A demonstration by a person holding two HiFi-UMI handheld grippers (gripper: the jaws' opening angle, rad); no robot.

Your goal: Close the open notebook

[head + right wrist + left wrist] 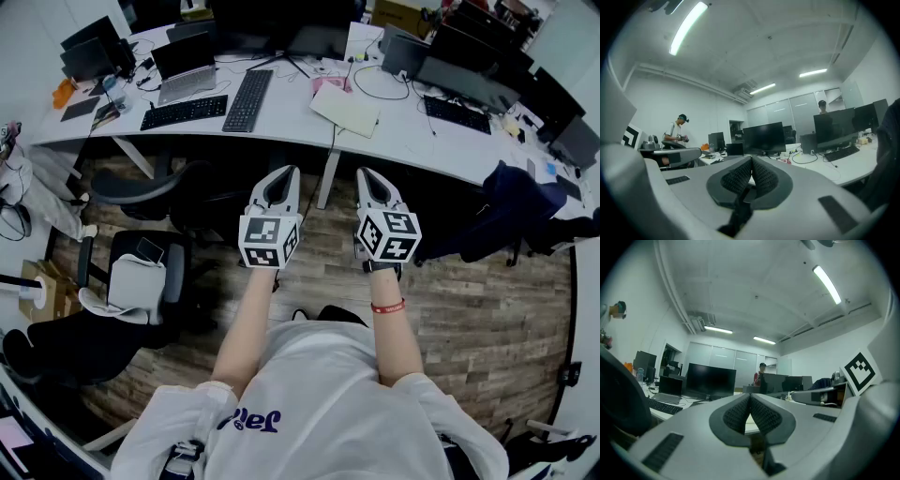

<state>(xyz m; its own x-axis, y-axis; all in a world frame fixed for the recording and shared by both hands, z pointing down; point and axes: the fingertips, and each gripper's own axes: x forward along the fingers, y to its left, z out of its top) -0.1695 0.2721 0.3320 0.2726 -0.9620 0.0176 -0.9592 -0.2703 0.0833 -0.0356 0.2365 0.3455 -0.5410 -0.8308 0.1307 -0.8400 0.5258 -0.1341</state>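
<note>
The notebook (346,110) lies on the white desk (281,127) at the far side of the head view, its cream pages showing. Both grippers are held out level over the wooden floor, short of the desk edge and apart from the notebook. My left gripper (285,172) is shut, its dark ribbed pads meeting with nothing between them (750,398). My right gripper (368,174) is likewise shut and empty (751,162). The notebook sits beyond and slightly between the two gripper tips.
Two black keyboards (247,99), a laptop (187,67), monitors (469,75) and cables crowd the desk. Black office chairs (141,272) stand at the left, and a chair with a dark jacket (516,211) at the right. People stand far off in both gripper views.
</note>
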